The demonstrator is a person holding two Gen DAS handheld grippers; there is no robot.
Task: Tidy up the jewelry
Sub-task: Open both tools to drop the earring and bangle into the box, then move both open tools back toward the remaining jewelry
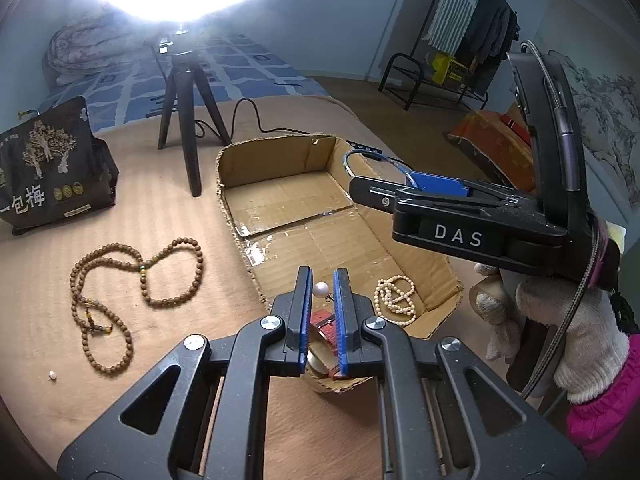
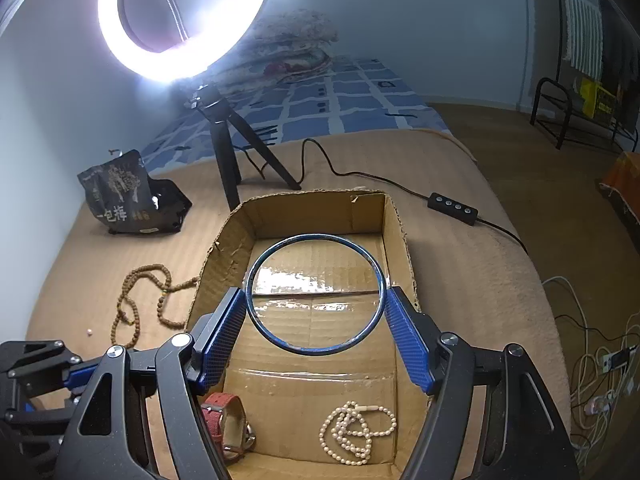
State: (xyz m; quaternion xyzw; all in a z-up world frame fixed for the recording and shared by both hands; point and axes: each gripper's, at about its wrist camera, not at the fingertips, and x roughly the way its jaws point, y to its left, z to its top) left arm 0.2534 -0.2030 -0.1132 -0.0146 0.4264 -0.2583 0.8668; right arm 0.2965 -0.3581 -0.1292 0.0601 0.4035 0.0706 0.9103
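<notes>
Our right gripper (image 2: pixel 316 312) has its ribbed blue pads spread wide, clamping a thin blue metal bangle (image 2: pixel 315 294) by its outer rim, suspended flat above the shallow corrugated cardboard box (image 2: pixel 400 232). Glossy tape runs across the box floor. On that floor lie a coiled strand of small cream pearls (image 2: pixel 354 432) and a watch with a red textured strap (image 2: pixel 224 420).

Our left gripper (image 1: pixel 323 294) is set narrow above the box's near end, a round white pearl earring (image 1: pixel 321 289) between its blue pads; we cannot tell whether they touch it. A long loop of brown wooden beads (image 1: pixel 136 280) sprawls on the ribbed tan blanket (image 1: pixel 168 216) beside the box.
</notes>
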